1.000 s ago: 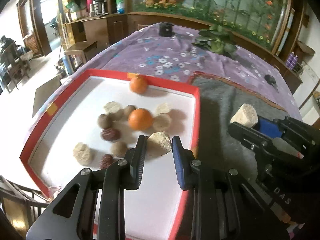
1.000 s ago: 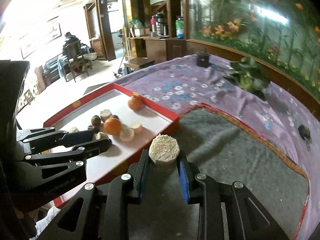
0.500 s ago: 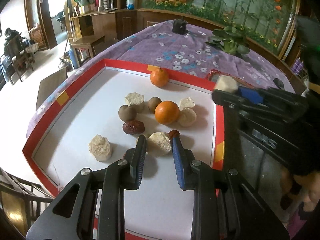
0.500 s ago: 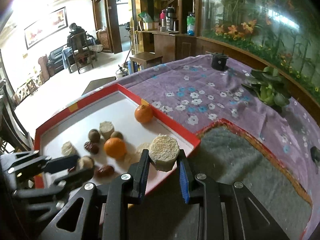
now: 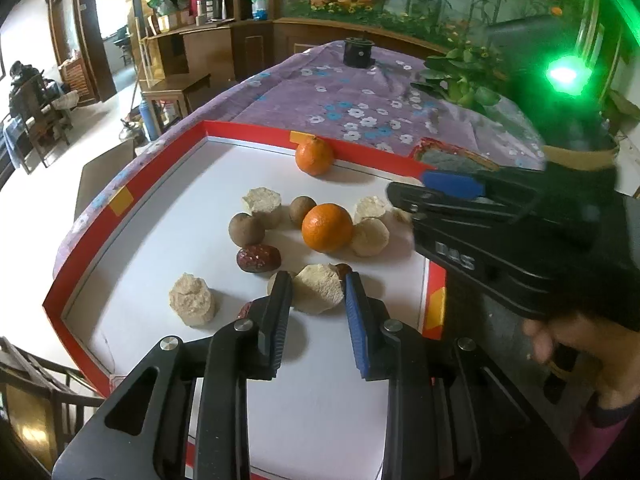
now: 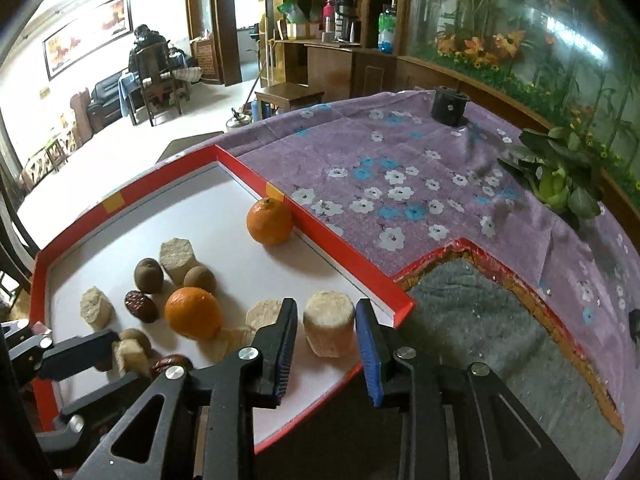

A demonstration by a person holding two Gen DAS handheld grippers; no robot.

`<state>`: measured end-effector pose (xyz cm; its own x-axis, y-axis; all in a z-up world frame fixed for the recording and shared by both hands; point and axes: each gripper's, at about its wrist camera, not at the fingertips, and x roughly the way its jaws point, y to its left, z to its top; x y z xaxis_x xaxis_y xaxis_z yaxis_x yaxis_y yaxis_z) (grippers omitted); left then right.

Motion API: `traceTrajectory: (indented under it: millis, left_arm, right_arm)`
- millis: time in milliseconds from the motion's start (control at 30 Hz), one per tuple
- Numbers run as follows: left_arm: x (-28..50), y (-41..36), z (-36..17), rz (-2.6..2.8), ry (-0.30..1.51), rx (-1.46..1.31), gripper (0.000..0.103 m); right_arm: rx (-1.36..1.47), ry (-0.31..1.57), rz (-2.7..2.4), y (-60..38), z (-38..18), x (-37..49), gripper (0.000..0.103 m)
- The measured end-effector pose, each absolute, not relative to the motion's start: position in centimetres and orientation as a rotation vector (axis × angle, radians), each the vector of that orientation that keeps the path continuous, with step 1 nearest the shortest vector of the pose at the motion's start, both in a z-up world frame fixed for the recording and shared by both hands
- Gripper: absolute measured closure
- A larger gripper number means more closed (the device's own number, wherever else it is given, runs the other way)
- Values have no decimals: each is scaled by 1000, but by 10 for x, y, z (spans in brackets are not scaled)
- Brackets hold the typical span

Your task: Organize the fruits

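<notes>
Pale cylindrical chunk (image 6: 329, 329) on the red-rimmed tray (image 6: 352, 260) — between the right gripper's (image 6: 326, 330) opening fingers (image 6: 285, 332).

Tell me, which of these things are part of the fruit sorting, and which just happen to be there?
Part of the job:
- red tray
- oranges
- pale chunks
- brown fruits
- red dates

Just lying about:
- leafy plant
- black pot
- grey mat

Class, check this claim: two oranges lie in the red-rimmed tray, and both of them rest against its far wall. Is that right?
Not quite. Only one orange rests against the far wall of the tray. The other orange lies in the middle, among the pale chunks and brown fruits. The left wrist view shows this.
</notes>
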<state>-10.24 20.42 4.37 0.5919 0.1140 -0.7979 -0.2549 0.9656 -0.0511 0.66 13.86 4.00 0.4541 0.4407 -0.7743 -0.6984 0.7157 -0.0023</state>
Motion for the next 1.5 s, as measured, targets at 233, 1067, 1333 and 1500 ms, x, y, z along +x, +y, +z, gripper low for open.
traceTrajectory:
  millis: [233, 1067, 1333, 1500]
  left_arm:
    - [-106, 200, 45, 230, 901, -173, 45]
    - [-153, 174, 73, 322, 809, -139, 37]
    - [-155, 173, 75, 316, 805, -144, 37]
    - [-156, 173, 75, 317, 807, -148, 37]
  right_arm:
    - [-300, 783, 698, 112, 58, -15, 67]
    - [-128, 657, 663, 36, 80, -110, 40]
    - [-132, 671, 663, 34, 76, -113, 40]
    - [-148, 668, 664, 36, 76, -115, 40]
